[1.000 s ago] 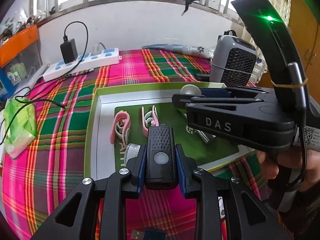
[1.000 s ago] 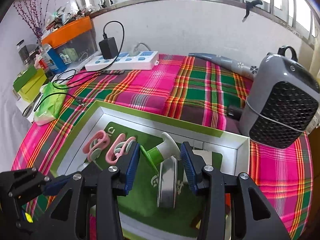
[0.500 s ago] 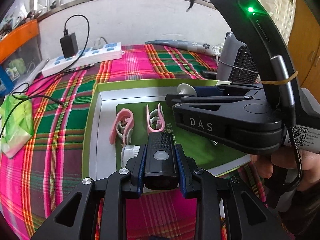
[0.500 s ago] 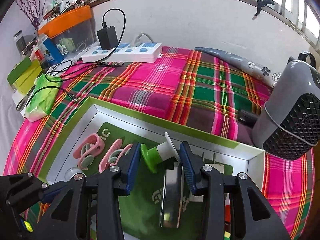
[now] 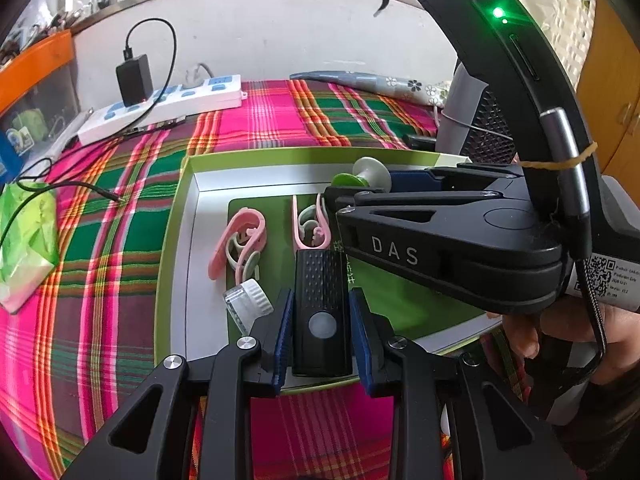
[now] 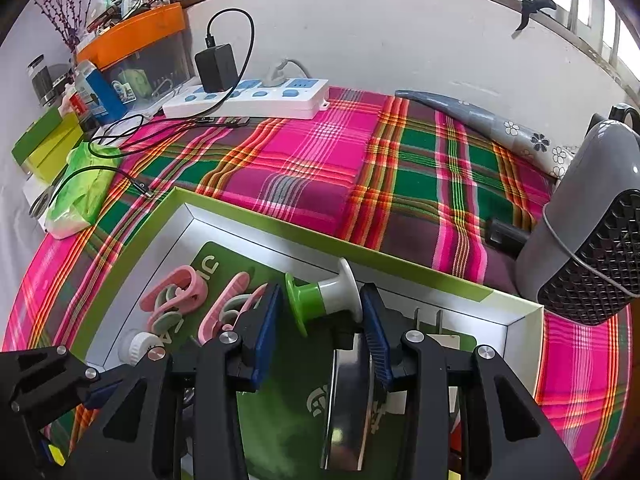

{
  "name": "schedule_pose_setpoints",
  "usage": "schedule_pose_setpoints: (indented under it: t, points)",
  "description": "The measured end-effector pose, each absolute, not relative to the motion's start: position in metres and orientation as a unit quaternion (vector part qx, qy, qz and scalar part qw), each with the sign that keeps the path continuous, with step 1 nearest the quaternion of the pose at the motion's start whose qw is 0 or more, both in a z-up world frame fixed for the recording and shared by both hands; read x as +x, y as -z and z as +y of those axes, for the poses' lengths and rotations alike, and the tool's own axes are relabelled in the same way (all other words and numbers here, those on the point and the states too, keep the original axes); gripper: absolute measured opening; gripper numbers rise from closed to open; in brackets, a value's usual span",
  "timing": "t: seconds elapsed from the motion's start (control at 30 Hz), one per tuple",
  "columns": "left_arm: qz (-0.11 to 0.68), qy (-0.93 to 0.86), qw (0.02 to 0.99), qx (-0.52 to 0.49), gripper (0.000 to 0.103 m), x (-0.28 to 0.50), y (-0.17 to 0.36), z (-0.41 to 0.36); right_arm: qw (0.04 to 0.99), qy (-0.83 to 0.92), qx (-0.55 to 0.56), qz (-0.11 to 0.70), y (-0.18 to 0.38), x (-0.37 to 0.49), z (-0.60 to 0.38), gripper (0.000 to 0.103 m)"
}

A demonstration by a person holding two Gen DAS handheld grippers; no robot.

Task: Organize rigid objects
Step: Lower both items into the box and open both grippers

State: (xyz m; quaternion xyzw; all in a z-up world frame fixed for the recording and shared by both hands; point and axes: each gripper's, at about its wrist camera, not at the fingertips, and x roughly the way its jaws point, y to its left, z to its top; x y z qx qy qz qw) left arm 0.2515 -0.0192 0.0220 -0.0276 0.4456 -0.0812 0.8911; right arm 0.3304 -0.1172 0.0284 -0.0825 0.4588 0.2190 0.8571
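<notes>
My left gripper (image 5: 321,330) is shut on a black rectangular device (image 5: 320,308) with a round grey button, held over the near part of a green-rimmed white box (image 5: 188,216). Inside lie two pink clips (image 5: 240,242), a small clear bottle with a white cap (image 5: 246,304) and a green and white spool (image 5: 360,174). My right gripper (image 6: 322,322) is open and empty above the spool (image 6: 320,298) and a shiny metal piece (image 6: 348,396). The right gripper's side crosses the left wrist view (image 5: 440,240).
The box (image 6: 400,266) sits on a plaid cloth (image 6: 320,160). A white power strip (image 6: 248,98) with a black charger stands at the back wall. A grey heater (image 6: 592,216) is at the right. A green packet (image 5: 24,240) and a cable lie at the left.
My left gripper has carried the black device forward over the box. My right gripper has stayed open and drifted forward, towards the spool.
</notes>
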Motion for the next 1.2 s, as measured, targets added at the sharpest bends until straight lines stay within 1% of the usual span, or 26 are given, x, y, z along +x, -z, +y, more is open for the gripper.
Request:
schedule_pose_setpoints:
  t: [0.4,0.47,0.53,0.93,1.2]
  points:
    - [0.446,0.076,0.892,-0.024,0.030,0.251,-0.023,-0.018,0.858,-0.215,-0.080,0.460,-0.029,0.331,-0.117,0.042]
    - [0.445,0.074,0.892,-0.025,0.031,0.251,-0.023,-0.017,0.858,-0.215,-0.079,0.459,-0.029,0.331,-0.118,0.047]
    - [0.443,0.072,0.893,-0.025,0.033,0.250,-0.024,-0.017,0.860,-0.215,-0.080,0.457,-0.030,0.329,-0.117,0.049]
    - [0.428,0.059,0.902,-0.023,0.036,0.239,-0.034,-0.016,0.872,-0.212,-0.072,0.436,-0.045,0.318,-0.123,0.053]
    - [0.415,0.061,0.908,-0.021,0.036,0.225,-0.044,-0.019,0.878,-0.213,-0.050,0.427,-0.055,0.305,-0.130,0.054]
